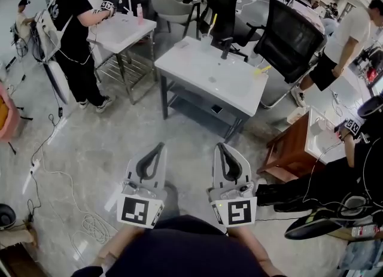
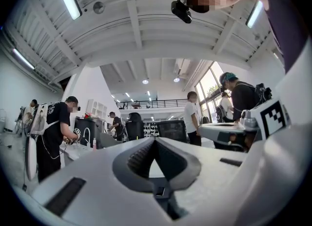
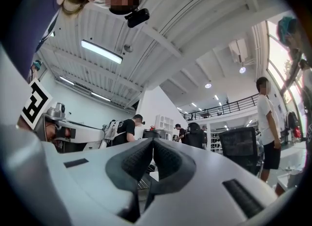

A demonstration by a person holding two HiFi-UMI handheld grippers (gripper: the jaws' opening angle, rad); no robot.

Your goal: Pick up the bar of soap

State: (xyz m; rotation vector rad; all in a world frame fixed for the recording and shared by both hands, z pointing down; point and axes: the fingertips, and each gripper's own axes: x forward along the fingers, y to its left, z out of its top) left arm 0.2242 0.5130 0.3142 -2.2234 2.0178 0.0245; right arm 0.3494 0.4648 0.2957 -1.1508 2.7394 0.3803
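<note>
Close before the person's body, the left gripper and the right gripper are well apart from the white washbasin table at 12 o'clock, so no step is done yet; approach and grasp are left. A small yellow thing on its edge at 1 o'clock is perhaps the bar of soap. Both pairs of jaws are closed together, holding nothing.

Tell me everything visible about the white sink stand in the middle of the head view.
The sink stand has a glossy white top with a shallow basin, on grey metal legs with a lower shelf. A dark tap rises at its far edge; a small yellow thing lies at its right corner. It stands level on the grey floor.
</note>
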